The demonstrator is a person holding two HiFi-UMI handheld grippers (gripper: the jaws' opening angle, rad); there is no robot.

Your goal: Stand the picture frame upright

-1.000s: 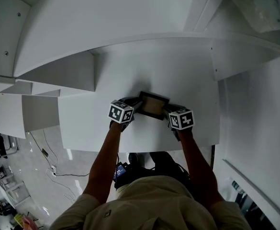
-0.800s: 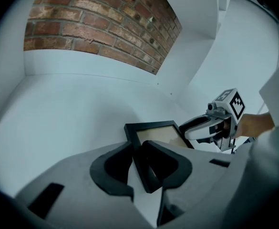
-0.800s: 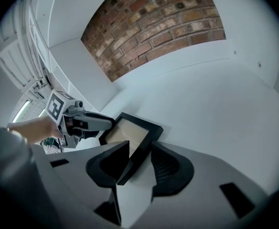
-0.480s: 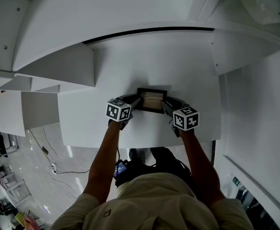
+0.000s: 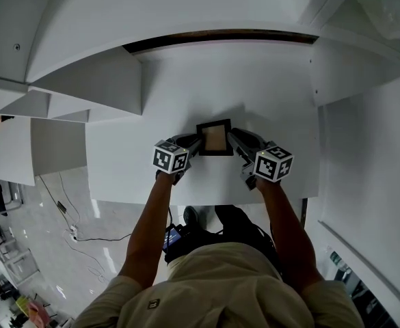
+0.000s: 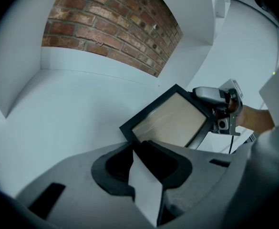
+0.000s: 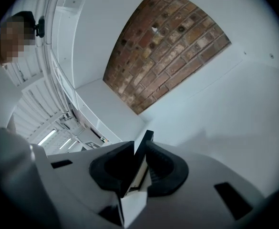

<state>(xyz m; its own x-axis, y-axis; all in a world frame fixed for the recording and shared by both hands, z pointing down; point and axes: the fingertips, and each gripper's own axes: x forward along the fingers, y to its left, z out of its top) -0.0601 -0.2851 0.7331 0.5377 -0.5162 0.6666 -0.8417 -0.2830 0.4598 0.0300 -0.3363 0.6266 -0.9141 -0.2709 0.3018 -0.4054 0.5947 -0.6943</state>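
Currently: left gripper (image 5: 194, 144) sits at the lower left edge of the picture frame (image 5: 214, 137), fingers drawn together with nothing seen between them. The frame stands tilted on the white shelf (image 5: 254, 87), face toward the person, squarely between both grippers. Right gripper (image 5: 235, 140) has the working hold: its fingers have just been closing and are clamped on the frame's right edge.

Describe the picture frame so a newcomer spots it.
Find the white shelf board before the person. At its middle, the left gripper and the right gripper, whose fingers have just been closing, pinch a small black-rimmed picture frame with a tan panel. It is the only dark-edged panel there.
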